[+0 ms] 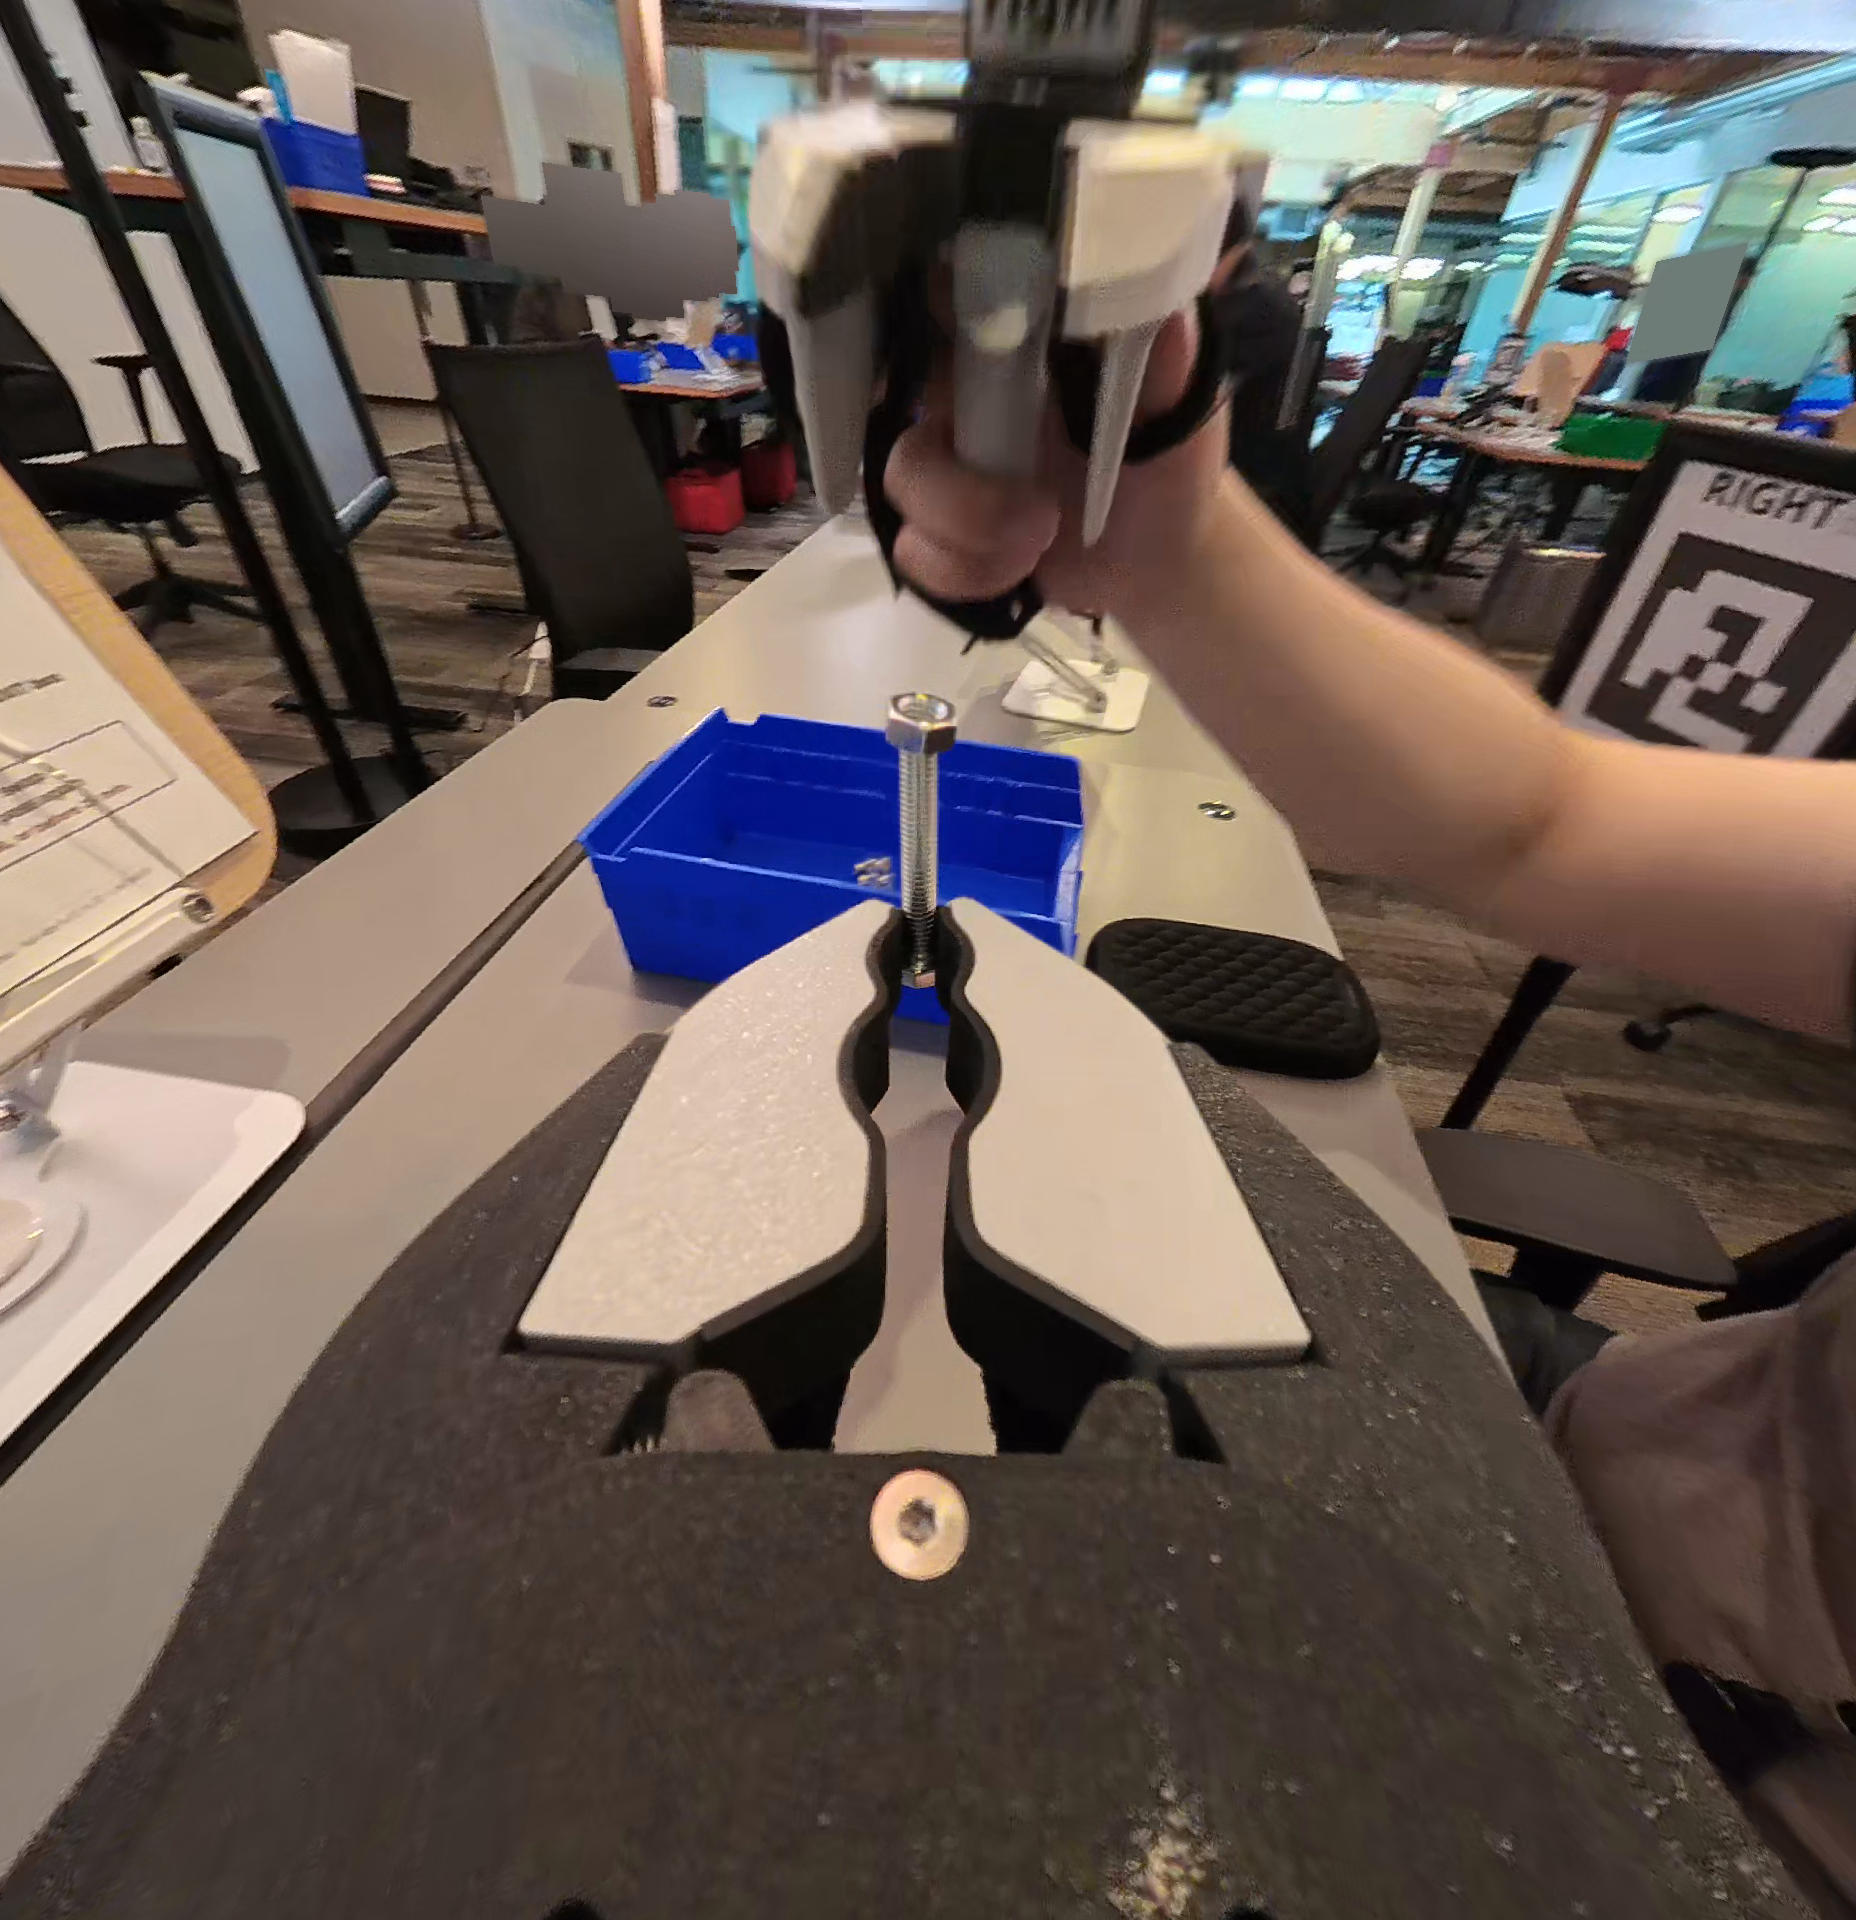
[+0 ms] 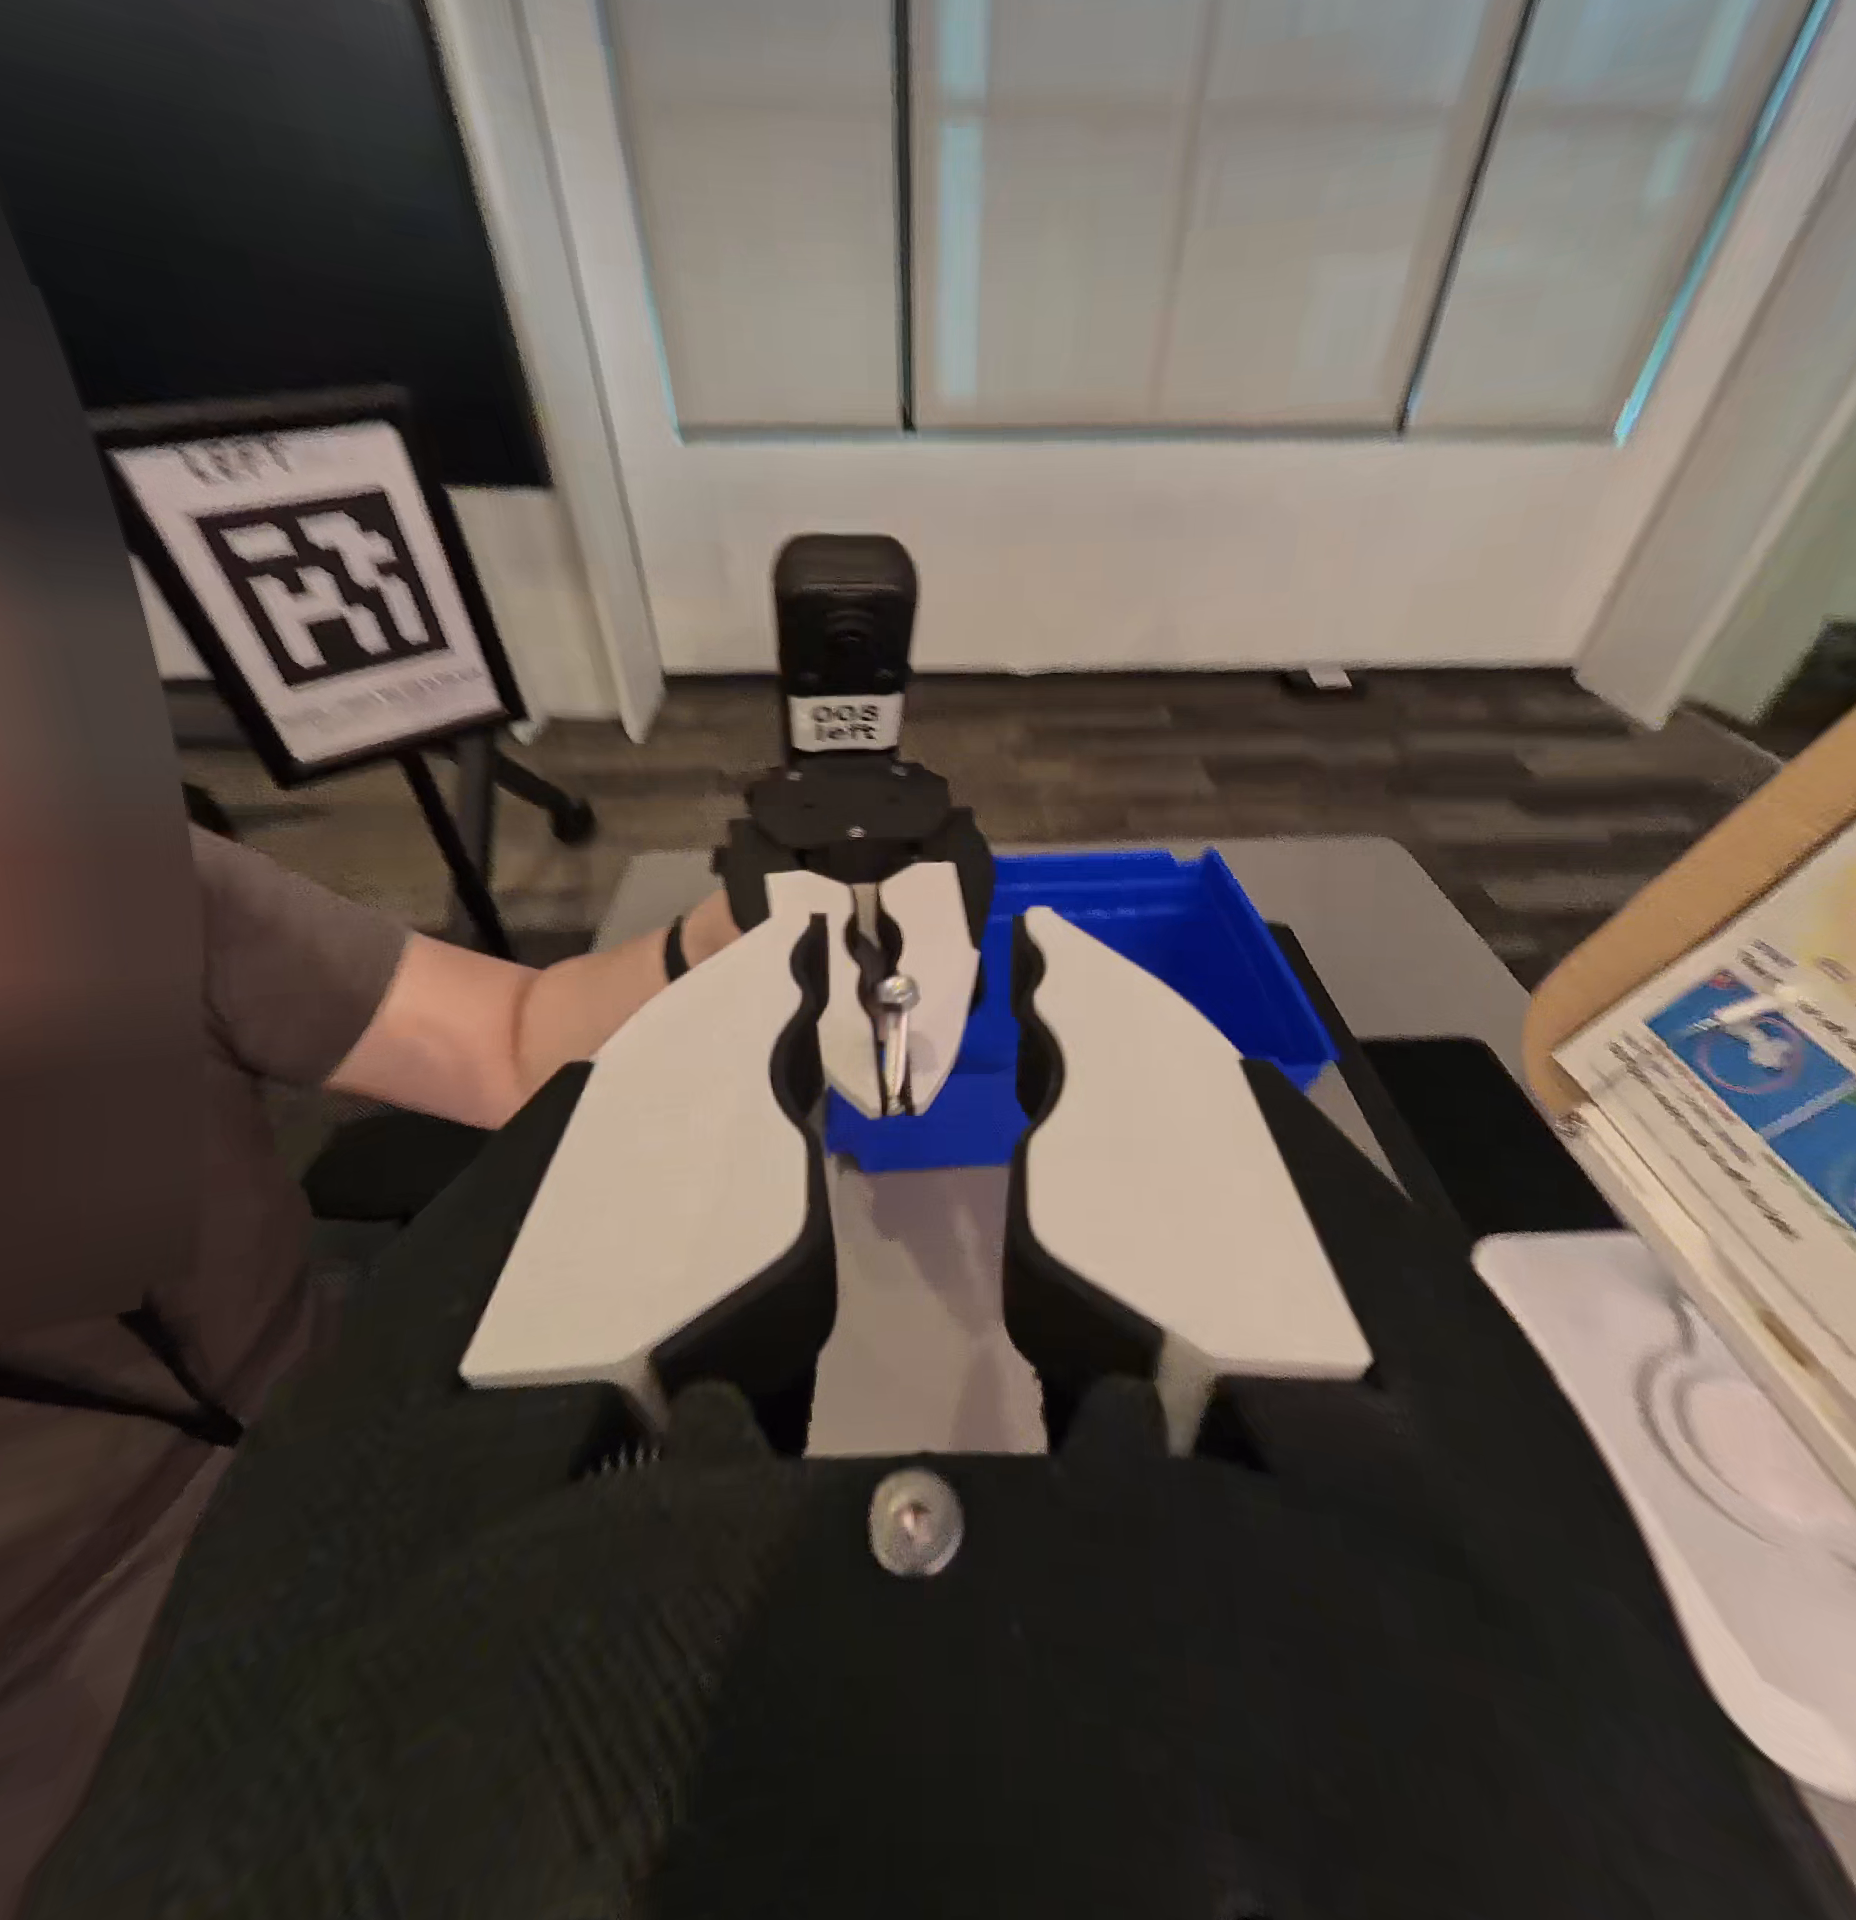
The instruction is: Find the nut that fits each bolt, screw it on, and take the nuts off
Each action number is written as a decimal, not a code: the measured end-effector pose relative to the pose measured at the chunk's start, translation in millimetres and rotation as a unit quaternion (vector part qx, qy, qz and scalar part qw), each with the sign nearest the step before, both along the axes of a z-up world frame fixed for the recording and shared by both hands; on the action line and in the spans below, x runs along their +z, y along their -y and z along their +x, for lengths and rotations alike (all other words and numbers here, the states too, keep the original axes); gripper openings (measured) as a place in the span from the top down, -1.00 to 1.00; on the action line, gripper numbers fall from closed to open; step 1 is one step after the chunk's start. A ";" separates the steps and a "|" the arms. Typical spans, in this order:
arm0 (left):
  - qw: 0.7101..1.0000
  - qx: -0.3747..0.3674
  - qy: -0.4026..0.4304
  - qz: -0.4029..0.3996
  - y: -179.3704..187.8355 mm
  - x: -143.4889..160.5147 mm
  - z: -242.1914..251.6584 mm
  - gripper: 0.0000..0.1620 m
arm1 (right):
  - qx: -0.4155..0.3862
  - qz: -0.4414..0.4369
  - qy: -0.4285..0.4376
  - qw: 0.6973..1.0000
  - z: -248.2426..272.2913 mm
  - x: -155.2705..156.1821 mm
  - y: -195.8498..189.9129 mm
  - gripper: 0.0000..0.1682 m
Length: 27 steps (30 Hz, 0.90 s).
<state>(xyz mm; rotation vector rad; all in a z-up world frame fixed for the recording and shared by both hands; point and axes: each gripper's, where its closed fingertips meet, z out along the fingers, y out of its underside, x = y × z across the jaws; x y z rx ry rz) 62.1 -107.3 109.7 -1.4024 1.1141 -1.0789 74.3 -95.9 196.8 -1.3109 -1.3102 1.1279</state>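
Left gripper [image 1: 919,935] pinches the bolt [image 1: 919,831]; right gripper [image 1: 965,520], spread wide at twelve o'clock, should descend squarely over the nut [image 1: 920,724].

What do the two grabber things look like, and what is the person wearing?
Each gripper, the left gripper and the right gripper, has two flat pale grey fingers with wavy black inner edges, set on a rough black body with a silver screw. The left one carries a small black camera with a white label. The person wears a grey-brown short sleeve and black finger straps.
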 end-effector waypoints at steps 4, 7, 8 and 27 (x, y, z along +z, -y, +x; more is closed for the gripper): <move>0.999 -0.046 0.017 -0.006 12.1 -0.7 12.5 0.94 | 0.023 -0.003 -0.063 0.998 23.4 -18.5 8.8 0.66; 0.998 -0.062 0.015 -0.003 16.4 -6.4 22.9 0.94 | 0.043 -0.009 -0.097 0.994 31.4 -26.0 18.5 0.66; 0.998 -0.068 0.012 -0.006 17.8 -9.2 26.3 0.94 | 0.049 -0.012 -0.106 0.993 33.5 -27.6 21.6 0.65; 0.996 -0.085 0.003 0.001 28.6 -22.3 52.8 0.94 | 0.034 0.008 -0.067 0.997 32.6 -61.4 29.2 0.71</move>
